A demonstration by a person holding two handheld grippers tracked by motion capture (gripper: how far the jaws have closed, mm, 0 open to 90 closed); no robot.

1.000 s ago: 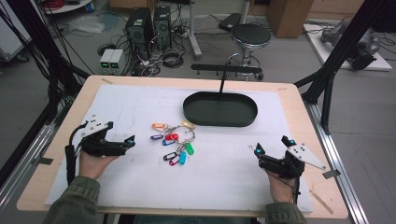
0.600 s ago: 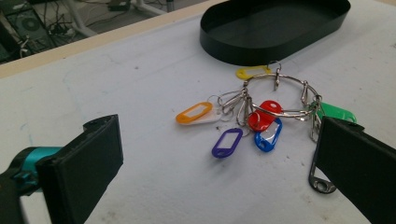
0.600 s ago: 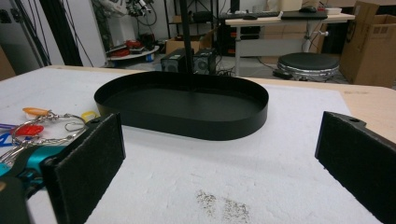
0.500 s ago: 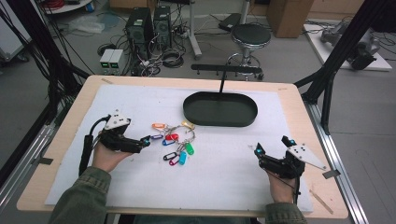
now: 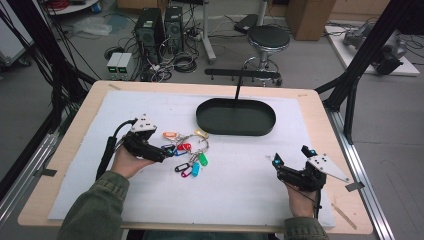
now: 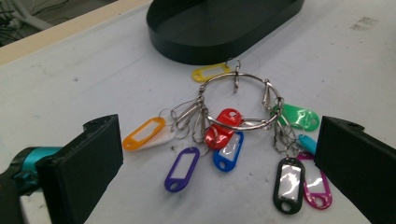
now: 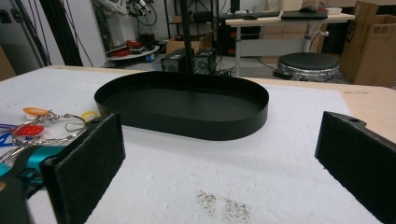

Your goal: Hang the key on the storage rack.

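Where the white mat [image 5: 100,150] covers the wooden table [image 5: 60,165], the left gripper [image 5: 162,154] sits low at the left, held in a hand with an olive sleeve; its jaws are spread wide, grasping nothing, their tips just beside the key ring bunch [image 5: 187,150]. Seen along those jaws in the left gripper view, the metal ring [image 6: 240,100] lies flat on the mat between and beyond the 2 black pads, carrying coloured tags: orange [image 6: 144,134], purple [image 6: 181,169], red [image 6: 222,127], blue [image 6: 229,151], yellow [image 6: 211,72], green [image 6: 299,116], black [image 6: 288,184] and pink [image 6: 317,189]. Next, toward the far side of the mat, stands 1 black oval tray [image 5: 236,116], close to the bunch and apart from it, with a thin black post rising at its far rim. Farther right, well apart from the bunch, the right gripper [image 5: 292,162] rests near the table's near edge, jaws likewise released and holding nothing, facing the tray.
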